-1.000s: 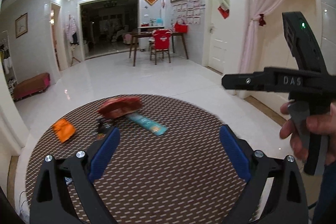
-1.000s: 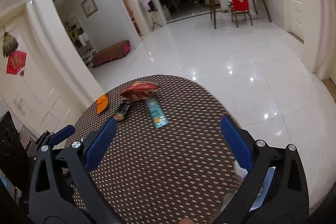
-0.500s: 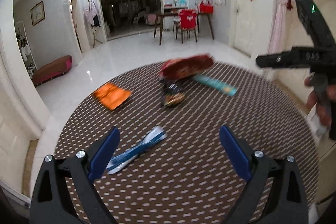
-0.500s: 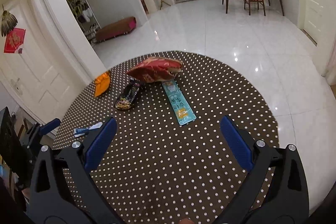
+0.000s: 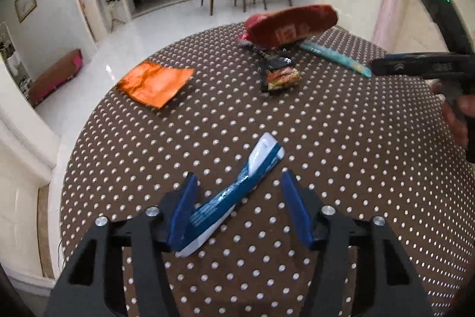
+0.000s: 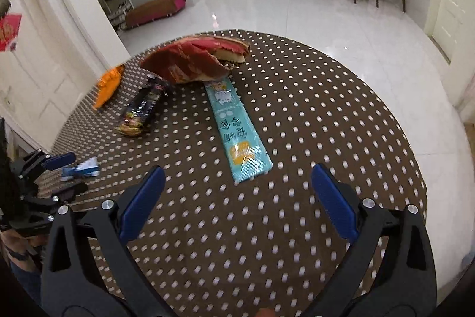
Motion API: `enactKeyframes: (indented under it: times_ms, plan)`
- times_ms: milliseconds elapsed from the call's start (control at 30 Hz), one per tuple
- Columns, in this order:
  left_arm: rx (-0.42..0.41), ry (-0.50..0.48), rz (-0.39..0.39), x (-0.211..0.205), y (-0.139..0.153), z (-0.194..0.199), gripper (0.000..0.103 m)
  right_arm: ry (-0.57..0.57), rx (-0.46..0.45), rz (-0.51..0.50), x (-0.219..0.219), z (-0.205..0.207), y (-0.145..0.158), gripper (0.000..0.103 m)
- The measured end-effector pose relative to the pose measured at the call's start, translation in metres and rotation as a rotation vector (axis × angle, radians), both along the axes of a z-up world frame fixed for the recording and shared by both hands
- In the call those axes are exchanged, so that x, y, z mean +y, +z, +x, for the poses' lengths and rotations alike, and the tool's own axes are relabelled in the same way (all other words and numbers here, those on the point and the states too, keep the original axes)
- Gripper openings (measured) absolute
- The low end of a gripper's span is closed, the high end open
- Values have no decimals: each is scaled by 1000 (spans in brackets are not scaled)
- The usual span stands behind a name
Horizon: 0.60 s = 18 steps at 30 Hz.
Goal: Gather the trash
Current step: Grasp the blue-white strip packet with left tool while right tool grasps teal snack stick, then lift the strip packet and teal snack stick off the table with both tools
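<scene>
1. Leftmost on the dotted worktop (image 5: 341, 138) lies an orange wrapper (image 5: 154, 82), then a dark snack packet (image 5: 279, 73), red bag (image 5: 292, 24) and teal wrapper (image 6: 237, 127).
2. Left tongs (image 5: 237, 198), partly spread, straddle the blue-white wrapper (image 5: 237, 192) near the worktop's near edge, having narrowed since earlier.
3. Right tongs (image 6: 237, 198) gape wide, empty, nearer the teal wrapper than before.

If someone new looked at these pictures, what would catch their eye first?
Probably the blue and white wrapper lying between the open fingers of the left gripper, on the brown polka-dot table. Beyond it, a big red bag stands out at the far edge, with an orange wrapper to its left.
</scene>
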State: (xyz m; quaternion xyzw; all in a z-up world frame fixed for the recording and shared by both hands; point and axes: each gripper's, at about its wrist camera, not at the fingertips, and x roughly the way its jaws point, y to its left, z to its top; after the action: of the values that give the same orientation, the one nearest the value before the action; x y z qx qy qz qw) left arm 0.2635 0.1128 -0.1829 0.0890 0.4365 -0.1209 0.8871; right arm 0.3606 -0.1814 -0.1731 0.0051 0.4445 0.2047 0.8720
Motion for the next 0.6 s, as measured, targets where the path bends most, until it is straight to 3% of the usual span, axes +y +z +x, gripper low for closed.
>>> enactKeyframes:
  times_ms: [67,133,200,333,467,600]
  plan:
    - [9,-12,-29,-1,0,2,43,19,-7,-61,12,12,-9,97]
    - [4,-3,-26,-4,0,3,19,33,-40,-108,22,21,-12,96]
    - [5,6,-46,-8,-1,4,12,52,-62,-136,34,29,-13,86]
    - [-4,38,-93,-15,0,3,9,79,-96,-178,48,32,-12,30]
    - [-15,58,-154,-20,2,-1,9,109,-88,-189,48,20,-13,28]
    - [-33,78,-201,-26,8,-10,9,104,-60,-130,31,1,-15,28]
